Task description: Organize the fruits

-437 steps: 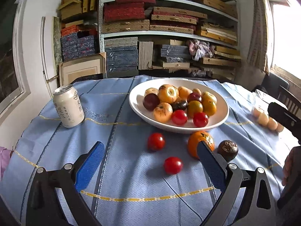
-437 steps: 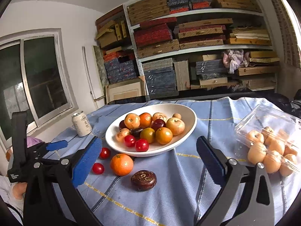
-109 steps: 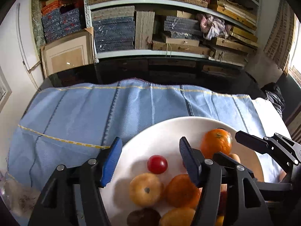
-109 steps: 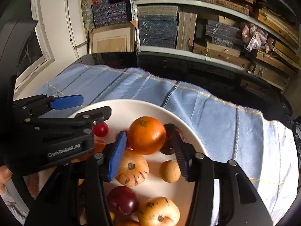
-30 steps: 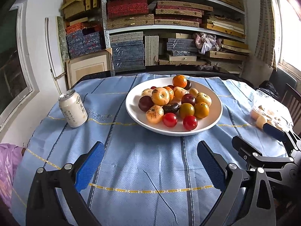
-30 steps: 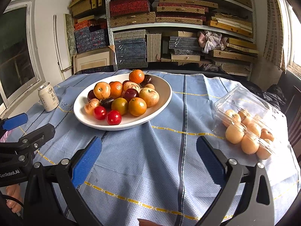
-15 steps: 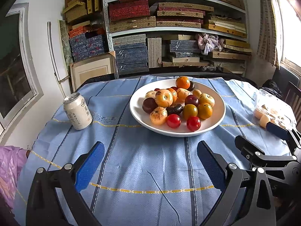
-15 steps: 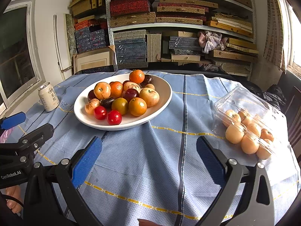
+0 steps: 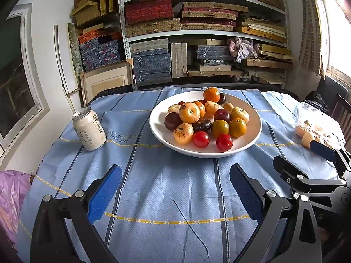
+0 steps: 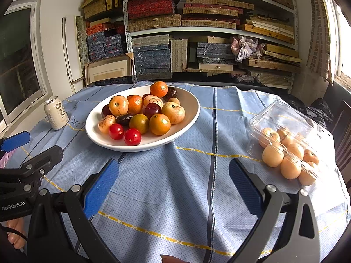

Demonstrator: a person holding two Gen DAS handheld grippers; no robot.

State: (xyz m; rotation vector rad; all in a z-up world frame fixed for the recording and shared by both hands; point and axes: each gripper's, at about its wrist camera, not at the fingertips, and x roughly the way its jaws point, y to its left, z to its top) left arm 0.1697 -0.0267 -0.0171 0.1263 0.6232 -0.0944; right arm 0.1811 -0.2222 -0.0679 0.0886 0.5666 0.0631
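Fruits (image 9: pixel 206 122) sit piled in the white bowl (image 9: pixel 252 140) near the middle of the tabletop (image 9: pixel 166 188), which is covered by a blue cloth with yellow lines. An orange (image 10: pixel 158 89) and a dark round fruit (image 10: pixel 171 92) lie at the bowl's far side, two red tomatoes (image 10: pixel 125 134) at its near edge. My left hand-held gripper (image 9: pixel 175 192) hangs over bare cloth on the near side of the bowl, its blue pads spread wide and gripping nothing. My right hand-held gripper (image 10: pixel 173 186) is the same: splayed apart, nothing between the pads, over the cloth between the bowl and a clear plastic box (image 10: pixel 285 131) of pale round fruit on my right. A drink can (image 9: pixel 88 129) stands upright to the left of the bowl, apart from it. Shelves (image 9: pixel 197 35) of stacked boxes fill the wall behind.
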